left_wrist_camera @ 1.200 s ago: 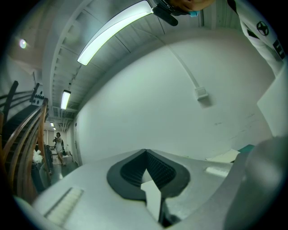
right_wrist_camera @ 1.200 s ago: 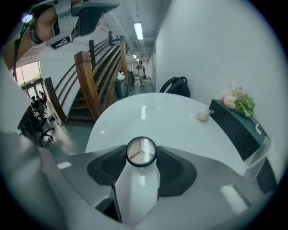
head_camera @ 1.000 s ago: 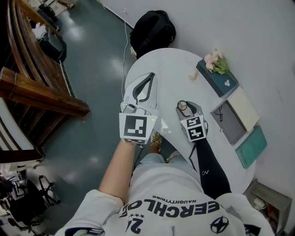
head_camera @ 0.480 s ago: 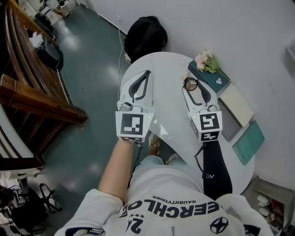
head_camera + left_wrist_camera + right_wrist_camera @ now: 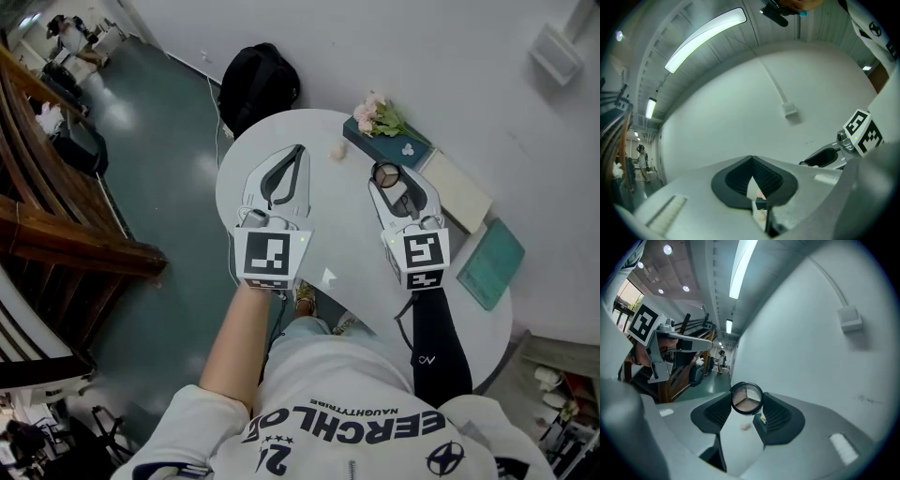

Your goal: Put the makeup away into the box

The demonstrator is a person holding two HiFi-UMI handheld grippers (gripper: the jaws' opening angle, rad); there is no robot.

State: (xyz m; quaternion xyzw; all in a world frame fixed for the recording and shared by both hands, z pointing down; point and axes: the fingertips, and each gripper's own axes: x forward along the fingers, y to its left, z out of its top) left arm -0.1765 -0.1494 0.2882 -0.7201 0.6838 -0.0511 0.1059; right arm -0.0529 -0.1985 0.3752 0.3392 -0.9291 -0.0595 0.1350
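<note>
- Gripping a round compact point(image 5: 746, 398) in your right claw point(image 5: 746, 404): jaws stand partly apart, pads pressed on its black rim from both sides. The pan inside shows 3 shades.
- From the head view the compact point(image 5: 385, 172) sits right at the tips of the right claw point(image 5: 387, 180), over the white table point(image 5: 342, 230).
- Your left claw point(image 5: 300, 150) is closed tip to tip with nothing in it. Its own view point(image 5: 751, 158) shows the tips meeting, with only a narrow slit below them.
- The 2 claws are side by side, well apart, both pointing toward the white wall point(image 5: 450, 56).
- The box point(image 5: 461, 190) is cream and lies on the table just to the right of the right claw's tips, against the wall. The claw covers part of it, so I cannot tell whether it is open.
- Just ahead of the right claw's tips lies a dark teal book point(image 5: 389, 145) with pink flowers point(image 5: 372, 111) on its far end.
- A small cream lump point(image 5: 335, 152) lies on the table ahead, between the 2 claws' tips and nearer the left one.
- A light teal book point(image 5: 489, 262) lies to the right of the right claw's rear, near the table edge.
- A black backpack point(image 5: 258, 89) sits on the floor point(image 5: 159, 187) ahead and slightly left of the left claw.
</note>
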